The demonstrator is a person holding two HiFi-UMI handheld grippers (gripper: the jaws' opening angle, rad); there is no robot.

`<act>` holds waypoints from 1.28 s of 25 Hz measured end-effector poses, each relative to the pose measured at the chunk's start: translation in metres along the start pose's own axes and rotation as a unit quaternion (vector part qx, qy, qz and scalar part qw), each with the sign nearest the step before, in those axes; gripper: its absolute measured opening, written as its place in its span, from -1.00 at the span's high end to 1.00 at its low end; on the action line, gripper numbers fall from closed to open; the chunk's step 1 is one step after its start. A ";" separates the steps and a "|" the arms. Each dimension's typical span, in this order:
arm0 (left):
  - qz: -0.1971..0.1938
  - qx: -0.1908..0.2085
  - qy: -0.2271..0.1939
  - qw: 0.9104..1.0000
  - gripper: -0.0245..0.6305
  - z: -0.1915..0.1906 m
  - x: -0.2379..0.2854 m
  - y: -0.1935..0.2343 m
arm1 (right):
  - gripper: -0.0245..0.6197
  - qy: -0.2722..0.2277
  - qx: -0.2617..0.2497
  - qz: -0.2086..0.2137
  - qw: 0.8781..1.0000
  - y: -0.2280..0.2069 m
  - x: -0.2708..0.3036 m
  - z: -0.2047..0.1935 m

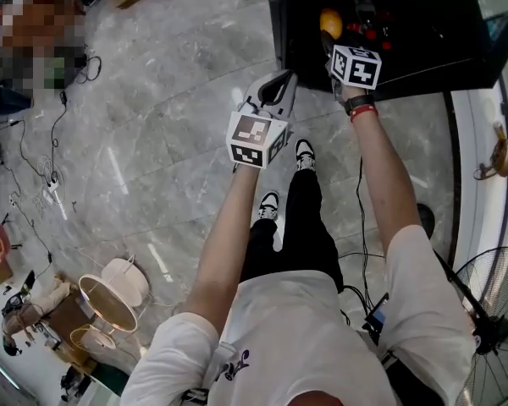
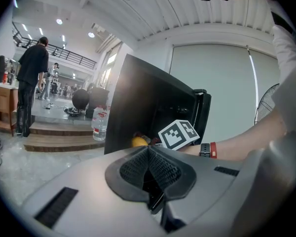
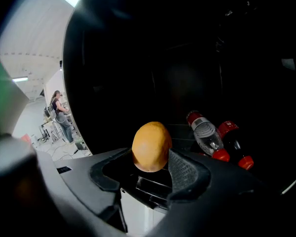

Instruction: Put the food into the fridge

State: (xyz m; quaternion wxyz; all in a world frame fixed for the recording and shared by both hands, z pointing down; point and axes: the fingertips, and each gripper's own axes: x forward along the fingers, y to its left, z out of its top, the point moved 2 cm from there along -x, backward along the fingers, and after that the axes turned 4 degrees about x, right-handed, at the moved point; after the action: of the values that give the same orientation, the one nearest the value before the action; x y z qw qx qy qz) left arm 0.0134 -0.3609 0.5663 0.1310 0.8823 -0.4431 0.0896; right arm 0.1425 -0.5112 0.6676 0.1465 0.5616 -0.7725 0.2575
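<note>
The right gripper (image 3: 152,158) grips a yellow-orange fruit (image 3: 151,144) between wide-set jaws, inside the dark fridge (image 1: 423,24), near 2 red-capped bottles (image 3: 207,135). The left gripper (image 2: 149,152) is closed and empty, outside the fridge.

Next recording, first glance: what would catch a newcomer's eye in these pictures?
The yellow-orange fruit glows against the dark: the right gripper holds it between its jaws inside the open black fridge. Just right of the fruit, two bottles with red caps sit in the fridge. The left gripper hangs outside over the grey marble floor, jaws together and empty.
</note>
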 end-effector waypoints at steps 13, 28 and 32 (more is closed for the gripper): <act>-0.004 -0.001 0.008 1.000 0.87 -0.007 0.009 0.005 | 0.16 0.007 -0.020 -0.009 1.000 -0.020 0.041 0.009; 0.007 0.008 0.020 1.000 0.87 -0.018 -0.003 0.013 | 0.08 0.018 -0.020 -0.037 0.999 -0.032 0.056 -0.004; 0.012 0.008 0.019 1.000 0.87 -0.017 -0.007 0.013 | 0.02 0.019 -0.027 -0.031 0.999 -0.027 0.053 -0.004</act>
State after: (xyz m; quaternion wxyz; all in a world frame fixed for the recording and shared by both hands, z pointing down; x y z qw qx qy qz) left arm -0.0021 -0.3579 0.5824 0.1310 0.8763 -0.4500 0.1114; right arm 0.1507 -0.5579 0.7045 0.1845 0.5761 -0.7585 0.2424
